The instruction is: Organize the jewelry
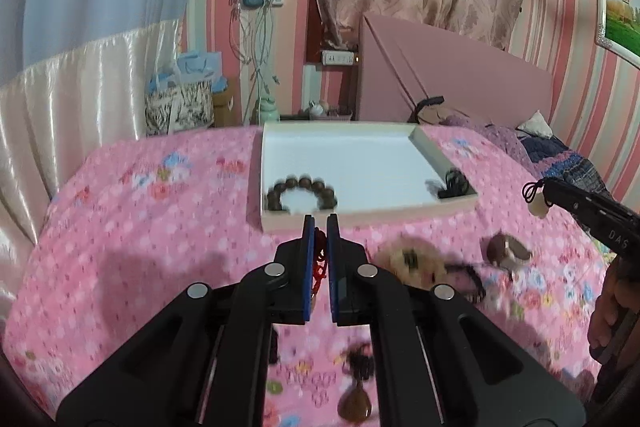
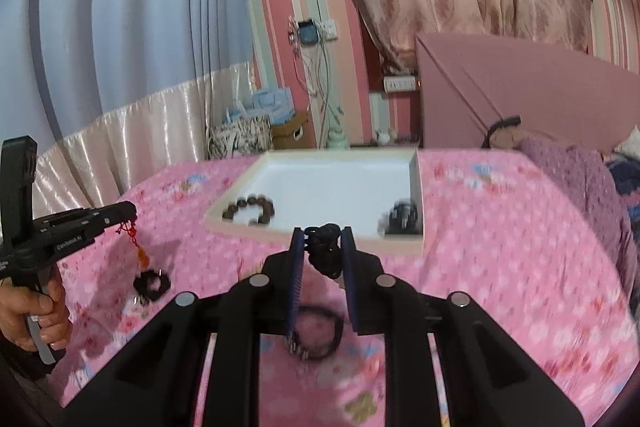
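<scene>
In the left wrist view, the left claw (image 1: 321, 223) has its blue pads pressed together on a red knotted cord (image 1: 320, 259), which hangs down between them. Just beyond the claw tips lies a shallow white tray (image 1: 400, 213) on the pink flowered bed cover (image 1: 140, 227). Inside the tray, a bracelet of dark brown beads (image 1: 302, 193) rests near the front left corner, close to the claw, and a black piece (image 1: 452, 183) lies in the front right corner. To the right of the claw, blurred jewelry pieces (image 1: 508, 253) lie on the cover. Further right, the right claw (image 1: 540, 189) appears from the side, with a black cord and a pale pendant (image 1: 538, 206) hanging at its tip.

In the right wrist view, the right claw (image 2: 323, 239) pinches a bundle of black cord (image 2: 326, 251) between its pads. The tray (image 2: 320, 241) is directly ahead. Below the claw, a black ring-shaped bracelet (image 2: 320, 335) lies on the cover. To the left, a hand (image 2: 36, 311) holds the left claw (image 2: 128, 213), from which the red cord with an orange charm (image 2: 142, 255) hangs.
</scene>
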Motion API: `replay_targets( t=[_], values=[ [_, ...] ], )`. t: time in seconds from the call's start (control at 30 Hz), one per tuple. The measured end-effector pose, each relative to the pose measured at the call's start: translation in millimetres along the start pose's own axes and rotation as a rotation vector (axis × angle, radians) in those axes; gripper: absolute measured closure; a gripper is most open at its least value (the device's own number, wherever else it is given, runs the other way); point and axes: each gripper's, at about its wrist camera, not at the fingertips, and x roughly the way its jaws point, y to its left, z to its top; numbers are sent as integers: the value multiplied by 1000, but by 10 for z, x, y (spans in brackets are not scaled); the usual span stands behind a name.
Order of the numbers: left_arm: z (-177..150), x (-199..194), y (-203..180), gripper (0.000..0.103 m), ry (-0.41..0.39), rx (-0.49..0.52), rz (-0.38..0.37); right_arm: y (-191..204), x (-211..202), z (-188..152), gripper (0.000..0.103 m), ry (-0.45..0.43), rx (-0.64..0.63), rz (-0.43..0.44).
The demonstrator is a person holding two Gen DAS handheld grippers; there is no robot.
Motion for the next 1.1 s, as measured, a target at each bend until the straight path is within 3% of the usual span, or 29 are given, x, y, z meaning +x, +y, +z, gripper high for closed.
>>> replay_targets(
  t=[0.2, 0.43, 0.73, 1.1],
  values=[
    [481, 175, -171, 99, -46, -10, -37, 39, 174, 484, 85, -36, 10, 1],
    [708, 623, -282, 99, -23, -29, -109, -64, 665, 736, 85, -4, 69, 18],
    [640, 1294, -334, 99, 43, -44, -98, -171, 1400, 467, 85, 123, 81, 1],
    [344, 1839, -357, 99, 161, -52, -120, -95, 1784, 186, 85, 204, 51, -38]
  ],
)
